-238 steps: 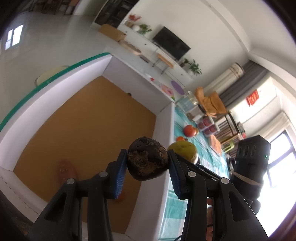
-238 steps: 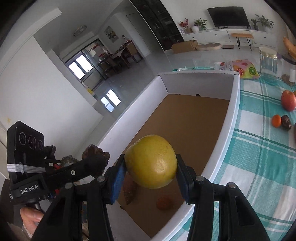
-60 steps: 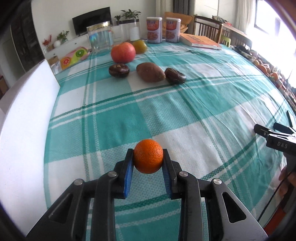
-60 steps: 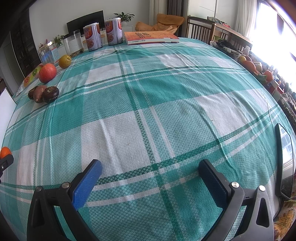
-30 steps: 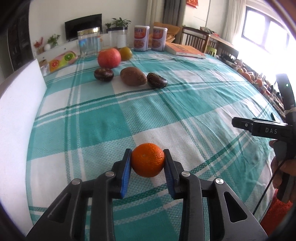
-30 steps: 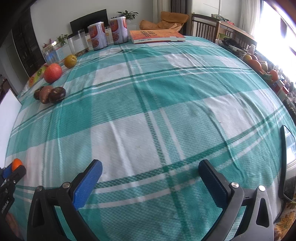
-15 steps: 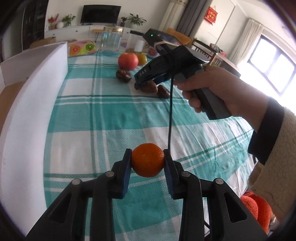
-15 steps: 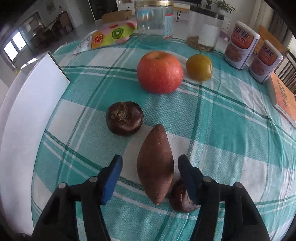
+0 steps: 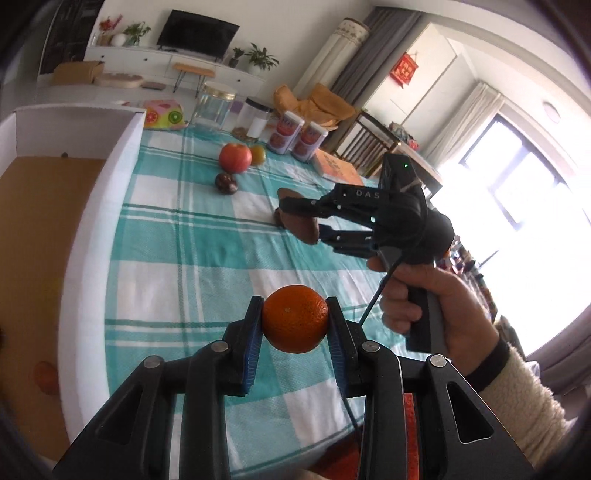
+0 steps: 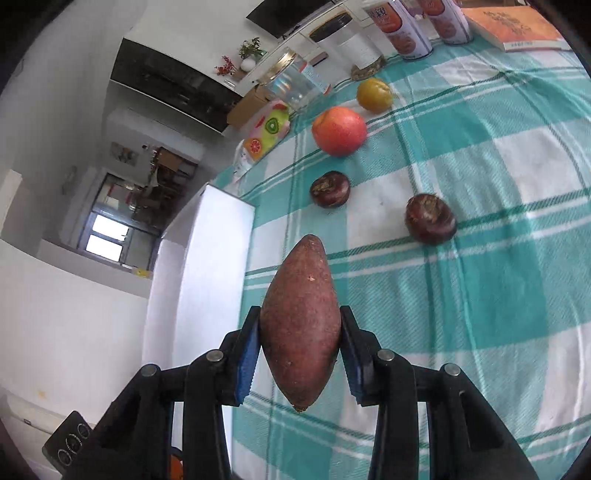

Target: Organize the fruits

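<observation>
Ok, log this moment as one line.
left gripper: holds round orange tangerine | right gripper: holds reddish-brown sweet potato

Teal-and-white plaid tablecloth (image 10: 498,295); reddish-brown sweet potato (image 10: 301,332).

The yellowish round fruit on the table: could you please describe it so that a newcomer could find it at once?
Start at the teal-and-white checked tablecloth and look to its far end, in front of the two red-labelled cans. The yellowish round fruit sits there beside the larger red apple. It is the only yellow fruit; its other neighbours are dark brown.
</observation>
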Motion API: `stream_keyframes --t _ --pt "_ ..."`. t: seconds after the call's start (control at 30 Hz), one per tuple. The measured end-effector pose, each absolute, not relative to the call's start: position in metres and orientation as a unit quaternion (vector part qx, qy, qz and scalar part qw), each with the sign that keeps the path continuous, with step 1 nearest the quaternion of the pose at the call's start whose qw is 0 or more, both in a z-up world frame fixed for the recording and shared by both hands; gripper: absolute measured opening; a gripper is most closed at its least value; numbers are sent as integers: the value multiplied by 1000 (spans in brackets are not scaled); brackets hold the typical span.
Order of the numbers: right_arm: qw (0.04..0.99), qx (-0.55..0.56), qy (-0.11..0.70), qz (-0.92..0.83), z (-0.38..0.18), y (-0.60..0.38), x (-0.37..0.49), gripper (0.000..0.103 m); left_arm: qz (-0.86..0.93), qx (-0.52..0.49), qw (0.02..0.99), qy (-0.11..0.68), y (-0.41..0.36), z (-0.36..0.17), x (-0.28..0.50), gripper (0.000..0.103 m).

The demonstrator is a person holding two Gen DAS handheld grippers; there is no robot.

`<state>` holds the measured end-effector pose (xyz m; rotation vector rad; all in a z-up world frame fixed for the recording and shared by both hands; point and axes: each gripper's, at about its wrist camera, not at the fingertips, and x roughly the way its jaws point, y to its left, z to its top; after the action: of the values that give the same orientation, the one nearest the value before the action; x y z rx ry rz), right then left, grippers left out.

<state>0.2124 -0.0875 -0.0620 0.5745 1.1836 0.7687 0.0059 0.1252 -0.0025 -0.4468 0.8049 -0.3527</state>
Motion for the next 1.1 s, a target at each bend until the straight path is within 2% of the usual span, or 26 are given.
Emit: stream_keyframes --t 0.13,0.27,0.4,0.57,0.63,0.67,0.7,0.73,0.8,0.9,1.0,1.1 --pt "691 262 510 440 -24 -7 169 40 -112 -230 898 359 179 24 -25 33" --pt "658 213 502 520 3 92 124 40 5 -243 907 343 246 24 -50 33" --pt "641 140 516 551 -5 178 83 40 121 -272 887 354 305 -6 -65 33" --pt "653 52 524 544 -32 238 49 40 210 -273 860 376 337 -44 -73 35" --pt "659 30 525 538 -40 247 41 41 237 -275 850 381 342 -53 -74 41" --pt "665 24 523 533 -42 247 40 43 245 -276 847 382 341 -55 -75 56" --pt "672 22 519 528 -41 245 40 45 253 -277 845 380 341 -57 -74 71" --pt "676 27 511 530 -39 239 40 48 262 -277 845 375 339 -57 -74 74" --pt "698 33 490 521 -32 218 47 68 263 -277 850 364 333 -53 -73 74" --pt "742 46 446 498 -13 168 56 86 244 -250 867 354 312 -41 -61 75" --pt "804 45 400 438 -7 100 71 100 196 -213 892 346 275 -25 -47 80" --pt "868 -9 382 318 -29 27 91 103 119 -184 914 342 222 -12 -27 81"
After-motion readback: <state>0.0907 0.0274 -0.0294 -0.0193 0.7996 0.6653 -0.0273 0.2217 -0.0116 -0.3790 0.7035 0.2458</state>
